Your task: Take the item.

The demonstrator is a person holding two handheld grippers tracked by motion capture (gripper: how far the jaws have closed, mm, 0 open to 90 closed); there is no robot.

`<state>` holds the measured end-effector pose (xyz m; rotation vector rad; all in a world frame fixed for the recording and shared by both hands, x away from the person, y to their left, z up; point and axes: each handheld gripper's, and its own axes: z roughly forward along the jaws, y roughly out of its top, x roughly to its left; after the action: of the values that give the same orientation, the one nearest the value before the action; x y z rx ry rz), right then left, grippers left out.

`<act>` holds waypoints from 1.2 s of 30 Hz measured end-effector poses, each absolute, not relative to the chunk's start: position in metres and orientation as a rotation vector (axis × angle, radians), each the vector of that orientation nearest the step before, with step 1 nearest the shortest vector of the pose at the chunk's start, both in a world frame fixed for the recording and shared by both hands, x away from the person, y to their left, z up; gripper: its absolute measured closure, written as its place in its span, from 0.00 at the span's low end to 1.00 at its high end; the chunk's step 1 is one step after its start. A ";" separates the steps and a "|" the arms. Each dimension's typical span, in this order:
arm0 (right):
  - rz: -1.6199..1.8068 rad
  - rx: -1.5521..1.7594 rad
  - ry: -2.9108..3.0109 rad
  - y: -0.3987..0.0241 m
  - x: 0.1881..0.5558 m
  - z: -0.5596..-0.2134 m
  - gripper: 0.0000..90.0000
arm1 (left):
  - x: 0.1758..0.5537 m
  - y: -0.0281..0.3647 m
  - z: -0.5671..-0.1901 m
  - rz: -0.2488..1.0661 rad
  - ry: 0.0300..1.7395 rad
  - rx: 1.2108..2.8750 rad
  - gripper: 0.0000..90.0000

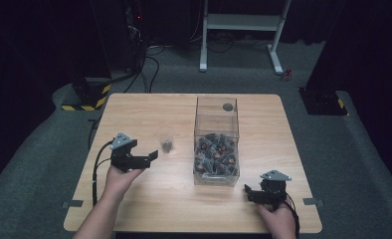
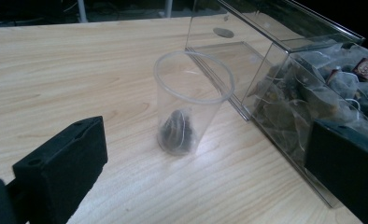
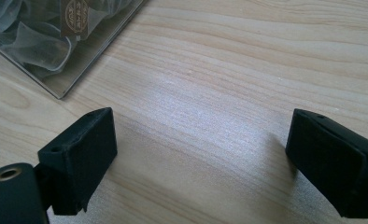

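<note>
A clear plastic cup (image 1: pixel 166 139) (image 2: pixel 192 108) stands upright on the wooden table (image 1: pixel 149 194) with one dark tea bag (image 2: pixel 176 132) at its bottom. To its right stands a clear box (image 1: pixel 217 141) (image 2: pixel 285 84) holding several tea bags (image 1: pixel 215 153). My left gripper (image 1: pixel 151 155) (image 2: pixel 205 182) is open just left of the cup, jaws wide and empty, pointed at it. My right gripper (image 1: pixel 247 191) (image 3: pixel 201 163) is open and empty near the front edge, right of the box's near corner (image 3: pixel 56 60).
A white desk frame (image 1: pixel 241 30) stands on the grey floor beyond the table, with cables and a yellow-black striped base (image 1: pixel 87 97) at the far left. Bare tabletop lies between the two hands.
</note>
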<state>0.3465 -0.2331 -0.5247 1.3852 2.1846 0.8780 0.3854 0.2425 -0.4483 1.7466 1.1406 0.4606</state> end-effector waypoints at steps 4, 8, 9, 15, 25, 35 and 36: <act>0.878 1.386 2.184 -0.233 0.346 -0.525 0.10 | 0.377 0.248 -0.450 0.465 1.142 1.745 0.01; 0.878 1.387 2.184 -0.233 0.346 -0.525 0.10 | 0.369 0.255 -0.451 0.468 1.136 1.749 0.03; 0.878 1.386 2.184 -0.233 0.346 -0.525 0.10 | 0.367 0.256 -0.452 0.464 1.139 1.746 0.03; 0.878 1.385 2.185 -0.233 0.346 -0.525 0.10 | 0.356 0.265 -0.462 0.468 1.145 1.771 0.04; 0.878 1.386 2.184 -0.233 0.346 -0.525 0.10 | 0.340 0.279 -0.490 0.458 1.205 1.807 0.04; 0.878 1.386 2.184 -0.233 0.346 -0.525 0.10 | 0.327 0.281 -0.523 0.460 1.253 1.944 0.15; 0.878 1.386 2.184 -0.233 0.346 -0.525 0.10 | 0.326 0.280 -0.528 0.486 1.278 1.976 0.16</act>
<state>0.3461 -0.2331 -0.5247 1.3862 2.1843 0.8782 0.3261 0.2803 -0.5275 1.9757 1.2785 0.4858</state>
